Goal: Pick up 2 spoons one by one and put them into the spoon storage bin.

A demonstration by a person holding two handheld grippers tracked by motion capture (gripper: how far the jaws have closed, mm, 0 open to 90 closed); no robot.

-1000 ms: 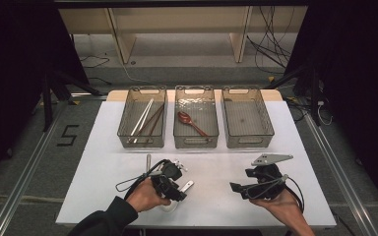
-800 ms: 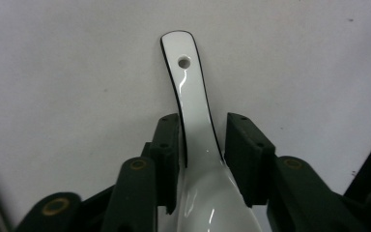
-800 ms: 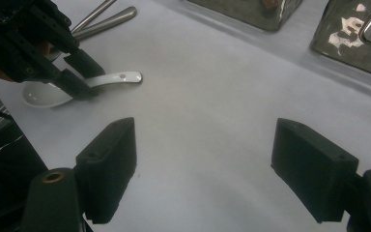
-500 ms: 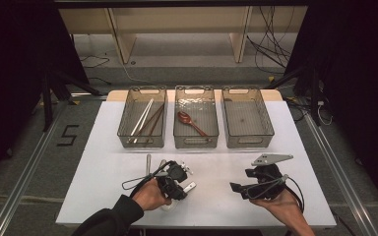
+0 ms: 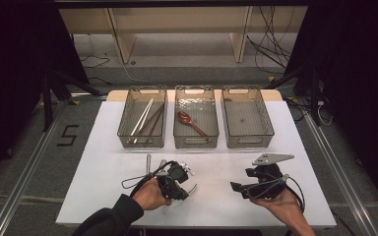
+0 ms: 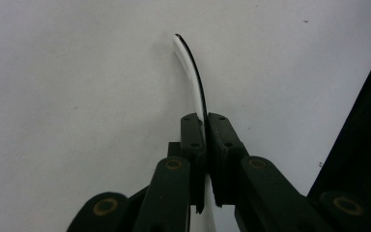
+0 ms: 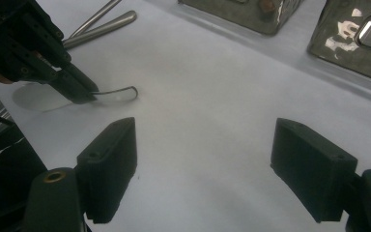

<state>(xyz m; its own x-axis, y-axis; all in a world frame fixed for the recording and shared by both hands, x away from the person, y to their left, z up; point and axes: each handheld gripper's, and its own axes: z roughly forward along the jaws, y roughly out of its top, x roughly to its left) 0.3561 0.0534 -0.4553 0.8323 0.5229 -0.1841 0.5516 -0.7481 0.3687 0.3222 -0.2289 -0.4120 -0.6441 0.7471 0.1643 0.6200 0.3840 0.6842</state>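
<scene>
The left gripper (image 6: 205, 140) has just been closing, and now its jaws pinch the thin white curved spoon (image 6: 189, 63) lying on the white table (image 5: 226, 201), near its front edge. The grasp looks made; next I'd expect a lift toward the three clear plastic bins (image 5: 196, 125), likely the middle one with the red spoon (image 5: 191, 122). The right gripper (image 7: 203, 159) waits, jaws spread wide, nothing between them. Both hands sit as before; only the left jaws changed.

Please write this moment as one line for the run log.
left claw: just closed, shut on white spoon | right claw: open, over table | bins: chopsticks, red spoon
</scene>
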